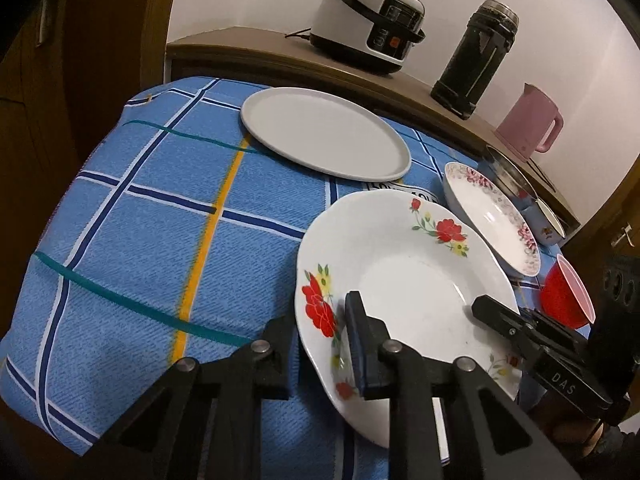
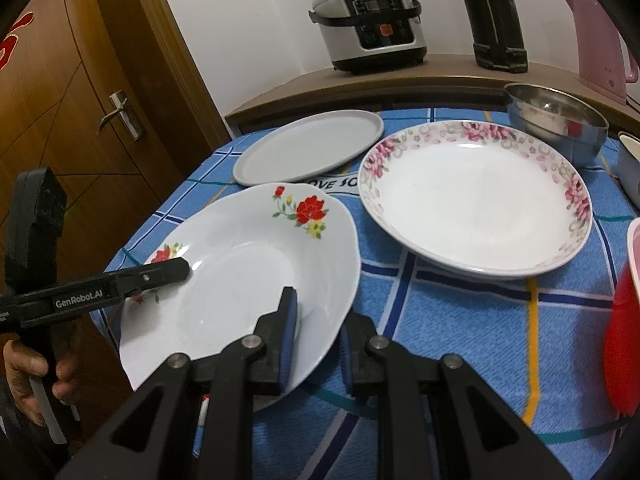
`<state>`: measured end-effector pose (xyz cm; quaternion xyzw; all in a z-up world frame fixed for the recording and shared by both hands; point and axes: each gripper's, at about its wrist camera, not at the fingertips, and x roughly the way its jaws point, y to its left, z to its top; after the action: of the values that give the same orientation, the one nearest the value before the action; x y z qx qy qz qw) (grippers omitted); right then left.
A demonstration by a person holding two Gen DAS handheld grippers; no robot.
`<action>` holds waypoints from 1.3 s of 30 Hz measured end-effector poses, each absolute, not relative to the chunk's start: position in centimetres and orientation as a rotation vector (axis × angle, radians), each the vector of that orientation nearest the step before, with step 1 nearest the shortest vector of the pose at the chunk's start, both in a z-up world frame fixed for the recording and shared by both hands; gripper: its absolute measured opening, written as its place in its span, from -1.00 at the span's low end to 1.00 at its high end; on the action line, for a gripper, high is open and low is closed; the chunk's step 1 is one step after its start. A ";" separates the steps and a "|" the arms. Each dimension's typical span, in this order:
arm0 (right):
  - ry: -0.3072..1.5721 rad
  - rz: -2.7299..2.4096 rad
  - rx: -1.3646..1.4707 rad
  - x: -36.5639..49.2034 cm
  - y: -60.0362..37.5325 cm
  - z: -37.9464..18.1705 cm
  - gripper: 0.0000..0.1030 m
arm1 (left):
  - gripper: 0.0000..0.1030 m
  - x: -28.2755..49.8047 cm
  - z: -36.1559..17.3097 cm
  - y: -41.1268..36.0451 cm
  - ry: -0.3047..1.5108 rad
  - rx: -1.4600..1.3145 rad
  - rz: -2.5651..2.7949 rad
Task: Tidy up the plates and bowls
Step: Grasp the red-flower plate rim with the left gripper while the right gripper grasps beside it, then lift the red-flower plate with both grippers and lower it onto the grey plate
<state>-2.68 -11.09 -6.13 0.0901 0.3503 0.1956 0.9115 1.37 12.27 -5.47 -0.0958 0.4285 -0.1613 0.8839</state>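
2 grippers grip the same red-flowered plate [image 2: 256, 280], which sits tilted at the near left corner of the worktop [image 1: 160, 220], its near rim jutting past the blue checked cloth. Your right wrist view shows what the left cannot: your left hand [image 2: 32, 376] wrapped round the handle of the left gripper [image 1: 320, 340], whose arm reaches level across from the left so that its tip lies on the plate's left rim by a red flower. It also shows the whole pink-flowered plate [image 2: 476, 200] right of the red-flowered one, the steel bowl [image 2: 556, 120] behind it at the far right, and a door handle [image 2: 120, 114]. Your left wrist view gives the reverse: the right gripper [image 2: 320, 336] comes in from the right over the plate's right rim, and the red bowl [image 1: 568, 296] sits just behind it at the right edge. The grey plate [image 1: 324, 132] lies alone at the far edge in both views, with the rice cooker [image 1: 372, 24], dark flask [image 1: 476, 56] and pink kettle [image 1: 532, 120] on the shelf beyond.

Both grippers point downward. The left jaws are narrow, 1 finger on the plate's face and 1 beneath its near left rim. The right jaws are narrow too, pinching the near right rim the same way.
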 end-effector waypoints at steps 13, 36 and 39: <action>0.709 0.431 0.182 -1.0 -10.0 -3.7 -0.64 | -0.55 2.4 -2.2 13.7 0.809 -0.173 -0.286; 0.703 0.257 0.284 15.9 -8.8 -1.8 -0.64 | -0.50 18.9 -2.5 13.1 0.774 -0.152 -0.213; 0.696 0.237 0.286 16.7 -8.7 -1.6 -0.65 | -0.50 19.4 -2.7 12.9 0.775 -0.155 -0.220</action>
<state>16.66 -8.68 -1.56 0.1392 0.3392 0.1154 0.9232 19.43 12.94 -2.73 -0.0754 0.3768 -0.1071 0.9170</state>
